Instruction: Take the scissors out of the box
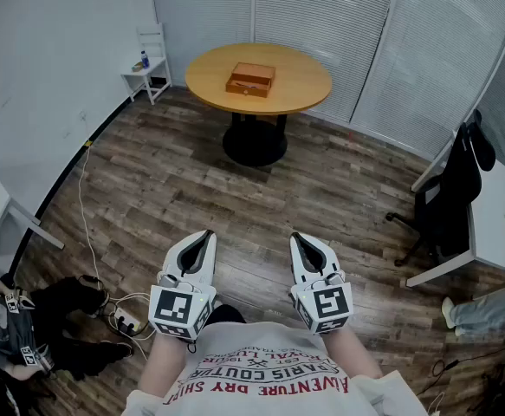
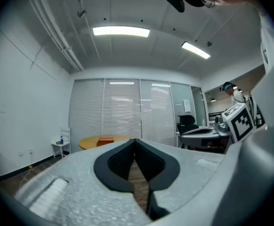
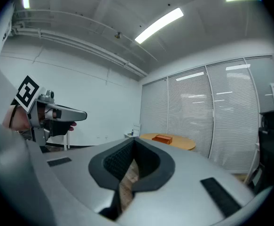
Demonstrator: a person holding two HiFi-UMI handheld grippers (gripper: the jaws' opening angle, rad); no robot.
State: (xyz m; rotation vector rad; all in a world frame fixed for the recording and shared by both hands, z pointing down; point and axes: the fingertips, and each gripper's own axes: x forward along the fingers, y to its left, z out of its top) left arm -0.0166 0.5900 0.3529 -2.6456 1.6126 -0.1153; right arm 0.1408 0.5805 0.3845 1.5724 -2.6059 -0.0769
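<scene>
Currently noted wooden box (image 1: pixel 251 80), brown, lid down, contents hidden, sitting near centre of round table (image 1: pixel 308 89), well apart from both grippers. Found left gripper (image 1: pixel 206 234) and right gripper (image 1: pixel 298 237) held level, side by side, close to torso, pointing toward table. Recorded both pairs of jaws closed tip to tip, gripping nothing.

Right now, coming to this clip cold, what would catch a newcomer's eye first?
The left gripper and right gripper stand out first, side by side low in the head view, jaws together, holding nothing. Beyond them, across the wood floor, a round table carries a closed wooden box near its middle.
</scene>
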